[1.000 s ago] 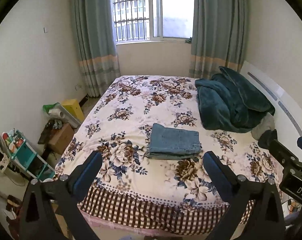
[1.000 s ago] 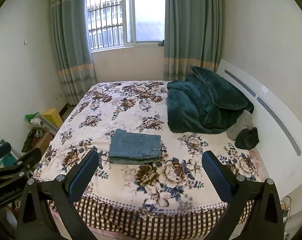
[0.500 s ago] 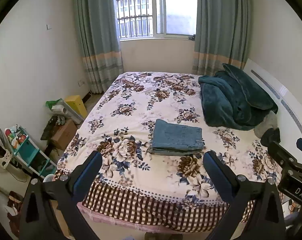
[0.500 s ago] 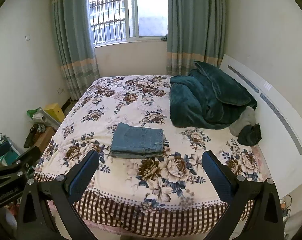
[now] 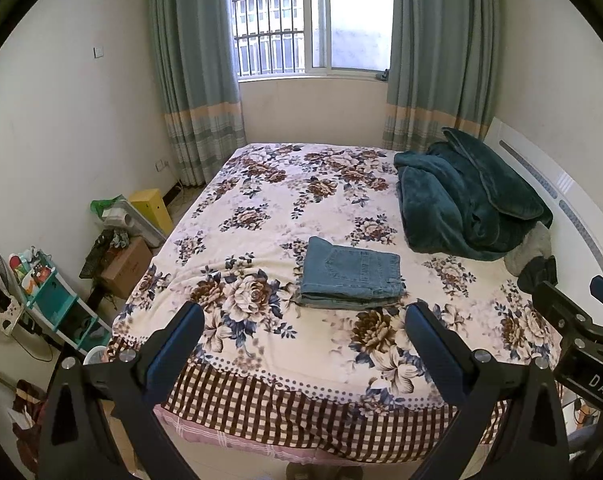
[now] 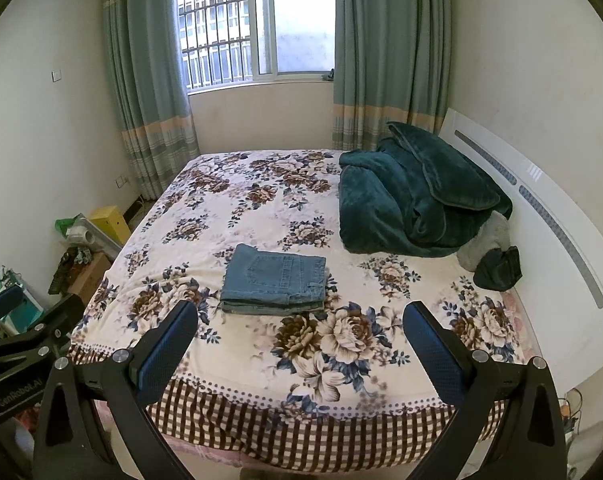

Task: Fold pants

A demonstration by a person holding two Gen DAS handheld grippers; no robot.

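Note:
The blue denim pants [image 5: 351, 274] lie folded in a flat rectangular stack on the floral bedspread [image 5: 261, 184], near the bed's front half. They also show in the right wrist view [image 6: 275, 280]. My left gripper [image 5: 303, 354] is open and empty, held back from the bed's foot, well short of the pants. My right gripper [image 6: 299, 352] is open and empty too, at a similar distance. Each gripper shows at the edge of the other's view.
A dark green blanket [image 6: 417, 200] is heaped at the right by the white headboard [image 6: 549, 216], with a grey pillow and a dark garment [image 6: 497, 270] beside it. Boxes, a yellow bin [image 5: 151, 208] and a teal shelf [image 5: 49, 296] stand on the floor at the left.
Both grippers have drawn back and up from the bed; the bed and pants look smaller and more floor shows. Both jaws stay open. The pants have not moved.

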